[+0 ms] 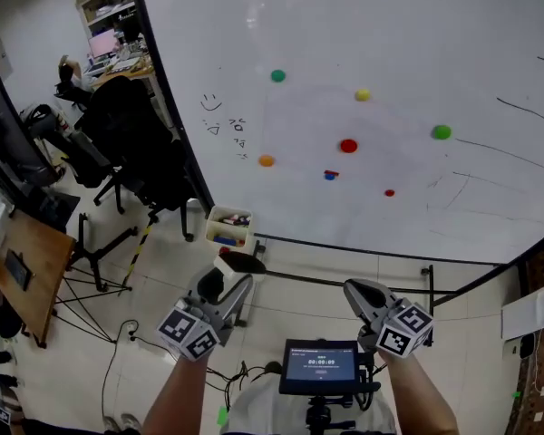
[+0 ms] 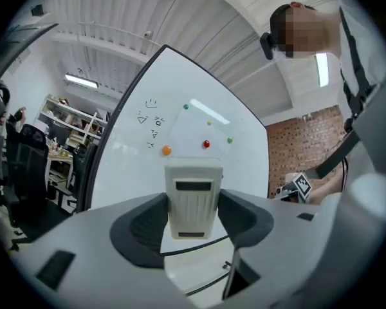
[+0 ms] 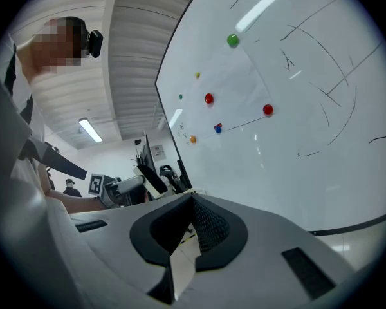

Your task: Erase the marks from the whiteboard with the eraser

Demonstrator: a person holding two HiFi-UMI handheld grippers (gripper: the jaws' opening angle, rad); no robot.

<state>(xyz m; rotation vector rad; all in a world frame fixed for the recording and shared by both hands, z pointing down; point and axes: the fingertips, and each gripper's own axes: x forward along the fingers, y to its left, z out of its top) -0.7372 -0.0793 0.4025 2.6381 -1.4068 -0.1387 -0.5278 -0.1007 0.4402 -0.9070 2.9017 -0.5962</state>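
A large whiteboard (image 1: 372,53) stands ahead and carries thin black pen strokes (image 1: 503,157) on its right side. Small doodles (image 1: 225,123) sit at its left. My left gripper (image 1: 227,281) is shut on a white eraser (image 1: 243,262) with a dark pad, held low in front of the board's bottom left. In the left gripper view the eraser (image 2: 193,198) stands upright between the jaws. My right gripper (image 1: 359,291) hangs below the board's middle, shut with nothing in it; its jaws meet in the right gripper view (image 3: 193,201).
Several coloured magnets dot the board, among them a red one (image 1: 347,146) and an orange one (image 1: 267,160). A box of markers (image 1: 228,227) rests on the floor by the board's foot. Black office chairs (image 1: 127,143) and a wooden table (image 1: 27,270) stand at left. A small screen (image 1: 320,367) is mounted at my chest.
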